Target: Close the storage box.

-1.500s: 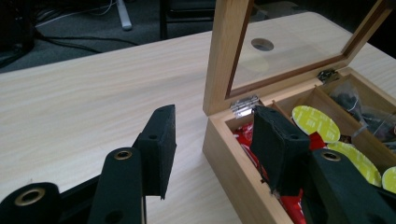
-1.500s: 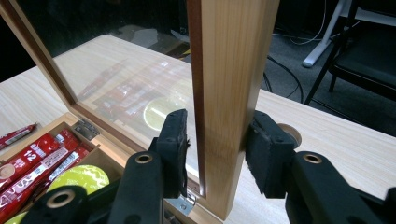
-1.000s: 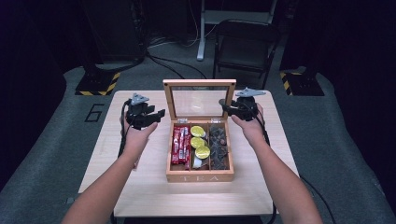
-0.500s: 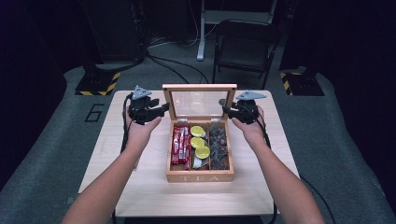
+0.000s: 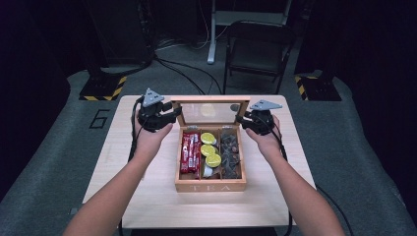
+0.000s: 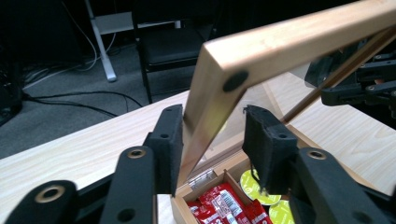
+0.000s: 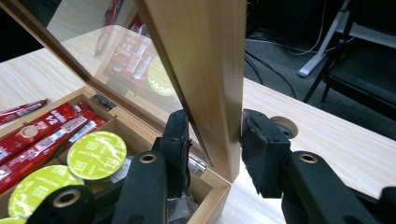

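Note:
A wooden tea box (image 5: 210, 187) stands mid-table with its glass-paned lid (image 5: 206, 100) raised and leaning. It holds red packets (image 5: 190, 152), yellow-green capsules (image 5: 209, 150) and dark wrapped pieces (image 5: 230, 153). My left gripper (image 5: 173, 112) is at the lid's left edge. Its jaws straddle the lid frame (image 6: 280, 46), one pad touching and a gap at the other, so this left gripper (image 6: 210, 140) is open. My right gripper (image 5: 241, 120) is at the lid's right edge. Both pads of the right gripper (image 7: 215, 135) press the frame (image 7: 201, 56).
The light wooden table (image 5: 147, 196) has bare surface on all sides of the box. A round cable hole (image 7: 284, 123) lies just behind the right gripper. Beyond the far edge stand a dark folding chair (image 5: 258, 49) and floor cables (image 5: 182, 73).
The lid's top edge has come down toward me over the last second, so the lid looks shorter. Both grippers stayed at its side edges.

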A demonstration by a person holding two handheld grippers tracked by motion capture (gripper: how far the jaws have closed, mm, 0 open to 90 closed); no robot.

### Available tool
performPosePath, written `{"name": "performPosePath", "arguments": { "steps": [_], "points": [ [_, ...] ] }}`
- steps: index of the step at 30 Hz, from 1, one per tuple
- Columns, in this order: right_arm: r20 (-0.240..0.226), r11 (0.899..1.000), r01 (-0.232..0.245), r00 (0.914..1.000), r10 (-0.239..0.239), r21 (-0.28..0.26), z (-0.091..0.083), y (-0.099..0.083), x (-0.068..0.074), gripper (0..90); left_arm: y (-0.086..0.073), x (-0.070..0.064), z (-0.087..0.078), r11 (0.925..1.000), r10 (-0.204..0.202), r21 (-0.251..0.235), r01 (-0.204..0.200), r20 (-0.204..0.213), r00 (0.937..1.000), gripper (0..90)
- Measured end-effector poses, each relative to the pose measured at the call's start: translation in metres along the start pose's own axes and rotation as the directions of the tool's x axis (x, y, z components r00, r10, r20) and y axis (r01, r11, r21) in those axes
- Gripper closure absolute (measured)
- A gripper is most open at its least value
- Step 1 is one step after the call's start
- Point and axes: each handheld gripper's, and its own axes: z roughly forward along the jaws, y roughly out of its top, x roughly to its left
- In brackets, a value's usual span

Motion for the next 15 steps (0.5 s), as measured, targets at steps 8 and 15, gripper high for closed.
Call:
{"name": "performPosePath", "arguments": {
  "steps": [8, 15],
  "points": [
    [-0.03, 0.999, -0.034, 0.999, 0.034, -0.007, -0.003, -0.005, -0.001, 60.8, -0.003, -0.005, -0.004, 0.999, 0.043, 0.009, -0.043, -0.011, 0.999, 62.5],
    [-0.049, 0.999, -0.049, 0.9977, 0.048, -0.016, -0.013, -0.008, 0.002, 59.3, -0.01, -0.011, -0.011, 0.9986, 0.052, 0.008, -0.052, -0.013, 0.9985, 62.5]
  ]
}}
